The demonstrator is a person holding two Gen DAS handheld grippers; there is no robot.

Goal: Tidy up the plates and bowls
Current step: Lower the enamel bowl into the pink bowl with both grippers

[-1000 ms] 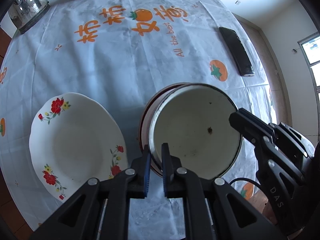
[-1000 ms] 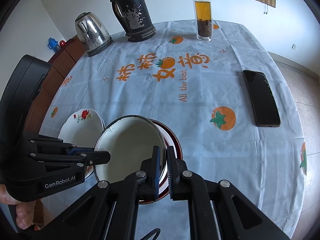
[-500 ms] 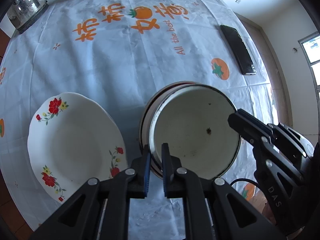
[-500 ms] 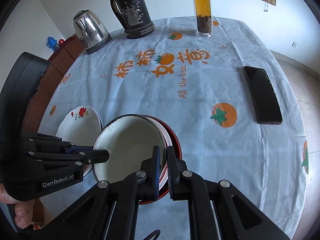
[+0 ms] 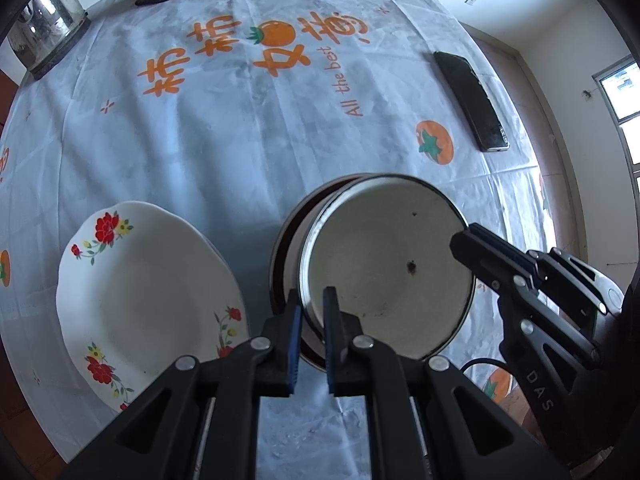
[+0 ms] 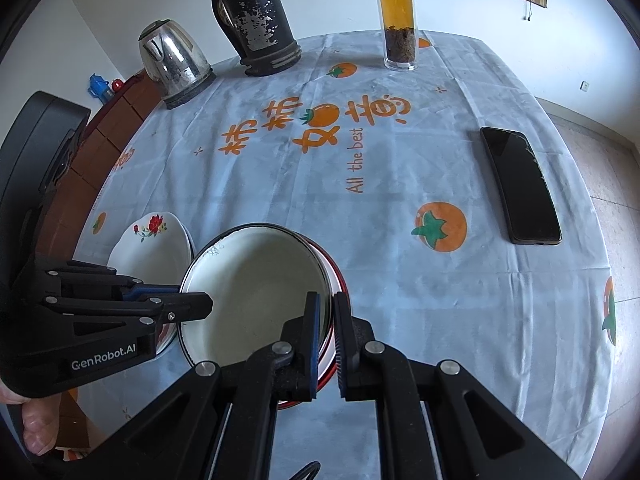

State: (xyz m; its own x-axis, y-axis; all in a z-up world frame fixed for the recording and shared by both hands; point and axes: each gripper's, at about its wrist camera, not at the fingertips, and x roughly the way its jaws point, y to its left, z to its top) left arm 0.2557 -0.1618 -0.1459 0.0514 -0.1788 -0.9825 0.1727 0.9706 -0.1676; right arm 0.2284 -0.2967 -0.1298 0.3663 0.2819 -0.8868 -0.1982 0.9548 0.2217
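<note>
A white enamel bowl (image 5: 384,264) with a dark rim sits over a red-rimmed bowl (image 5: 286,248), offset from it; I cannot tell if they touch. My left gripper (image 5: 312,300) is shut on the enamel bowl's near rim. My right gripper (image 6: 326,304) is shut on that bowl's (image 6: 256,288) right rim, with the red-rimmed bowl (image 6: 340,276) showing behind its fingers. Each gripper shows in the other's view: the right gripper (image 5: 460,240) and the left gripper (image 6: 196,300). A white plate with red flowers (image 5: 140,288) lies on the table just left of the bowls.
A black phone (image 6: 520,184) lies at the right of the orange-printed tablecloth (image 6: 360,152). A steel kettle (image 6: 172,64), a dark thermos (image 6: 256,20) and a glass tea bottle (image 6: 398,20) stand along the far edge. A brown cabinet (image 6: 116,120) is at the left.
</note>
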